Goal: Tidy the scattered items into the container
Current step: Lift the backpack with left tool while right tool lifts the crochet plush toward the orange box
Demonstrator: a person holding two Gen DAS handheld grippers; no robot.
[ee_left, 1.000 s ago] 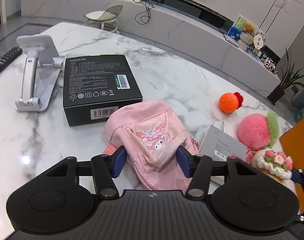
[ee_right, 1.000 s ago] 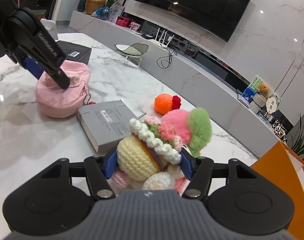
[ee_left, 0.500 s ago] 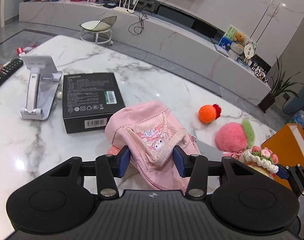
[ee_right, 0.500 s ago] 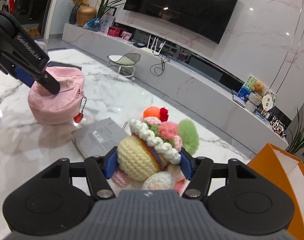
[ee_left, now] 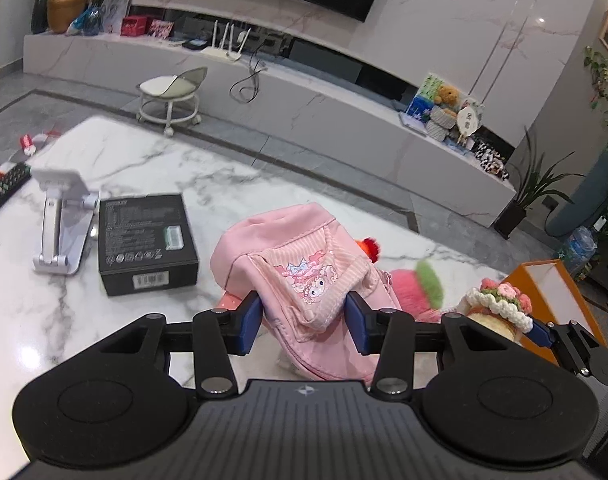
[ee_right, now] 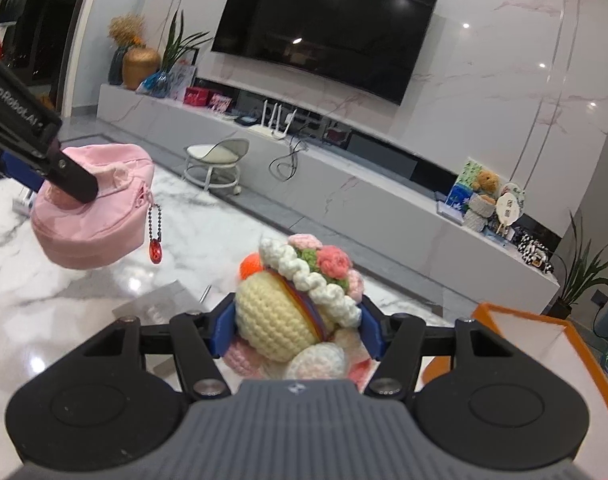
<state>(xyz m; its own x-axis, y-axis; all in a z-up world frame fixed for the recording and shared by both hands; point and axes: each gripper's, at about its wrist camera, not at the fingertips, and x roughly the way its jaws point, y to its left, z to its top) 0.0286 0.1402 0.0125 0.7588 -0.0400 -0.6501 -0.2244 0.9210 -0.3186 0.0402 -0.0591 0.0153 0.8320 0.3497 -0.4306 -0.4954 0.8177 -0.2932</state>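
Two views are showing this moment. In the left wrist view, the left gripper [ee_left: 303, 320] is clamping its blue pads [ee_left: 249, 322] on the pouch [ee_left: 304, 276], which is filling the centre and hiding most of the orange ball [ee_left: 367, 246] and part of the pink plush [ee_left: 414, 288] behind it. At lower right the doll [ee_left: 498, 304] is showing only its flowered top, with the right gripper [ee_left: 544, 330] partly cut off by the left one's body. The bin [ee_left: 556, 304] is sitting at right, its lower part hidden. The black box [ee_left: 145, 242] and phone stand [ee_left: 59, 224] are lying side by side on the table [ee_left: 183, 176] at left; a remote [ee_left: 3, 188] is cut off at the left edge.

In the right wrist view, the right gripper [ee_right: 297, 320] is gripping the doll [ee_right: 291, 312] at centre, its pads pressing both sides. The doll is hiding most of the ball [ee_right: 251, 265]. The pouch [ee_right: 91, 212] is hanging clear of the table [ee_right: 63, 300] at left, pinched by the left gripper [ee_right: 69, 178], and only here is its red charm [ee_right: 155, 253] showing. A grey box [ee_right: 159, 305] is blurred at lower left. The bin's [ee_right: 544, 336] rim is running off the right edge.
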